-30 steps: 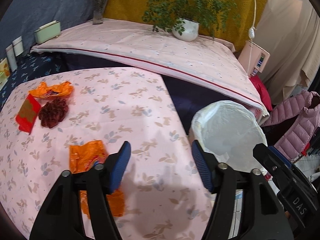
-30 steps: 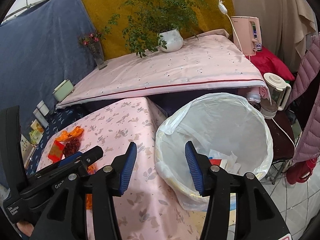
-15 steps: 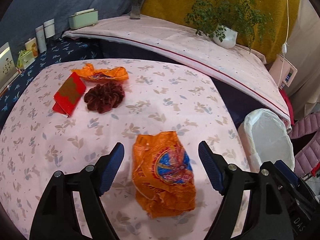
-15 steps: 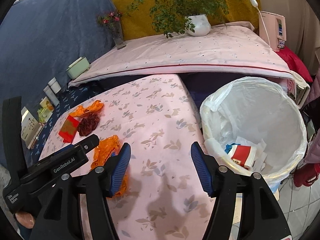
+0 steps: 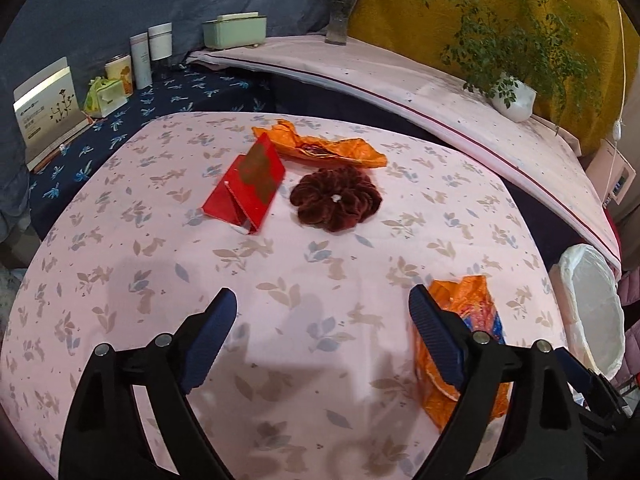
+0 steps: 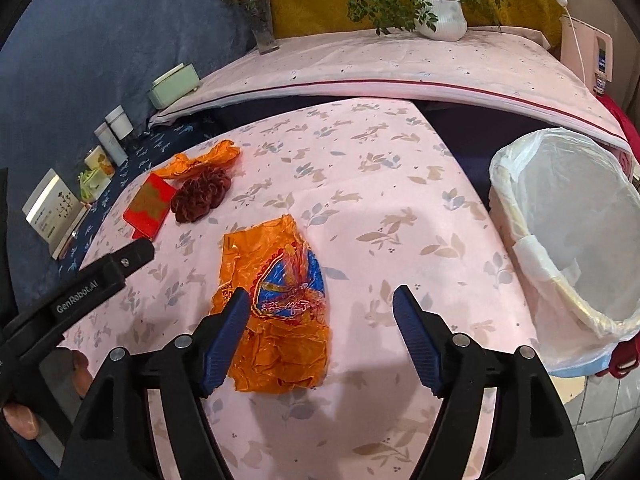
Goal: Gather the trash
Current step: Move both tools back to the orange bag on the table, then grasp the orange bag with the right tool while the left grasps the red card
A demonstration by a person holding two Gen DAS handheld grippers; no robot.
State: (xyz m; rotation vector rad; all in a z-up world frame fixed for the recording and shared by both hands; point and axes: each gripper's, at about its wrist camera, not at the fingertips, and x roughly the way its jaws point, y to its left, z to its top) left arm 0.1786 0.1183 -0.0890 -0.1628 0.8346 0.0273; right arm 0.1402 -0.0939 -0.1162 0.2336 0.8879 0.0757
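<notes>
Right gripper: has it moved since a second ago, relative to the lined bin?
Yes. The right gripper, jaws opening and empty, swung left away from the bin, which slid to the frame's right edge; it now hangs over the orange wrapper.

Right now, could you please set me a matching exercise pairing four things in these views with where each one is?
Things:
1. flattened orange wrapper
2. dark red scrunchie
3. white bin liner
4. potted plant

Places:
A. on the raised ledge at the back
B. beside the table, off its right edge
C. nearest the right gripper, partly between its fingers
D. on the table, right of the red envelope

Pairs: 1-C, 2-D, 3-B, 4-A
</notes>
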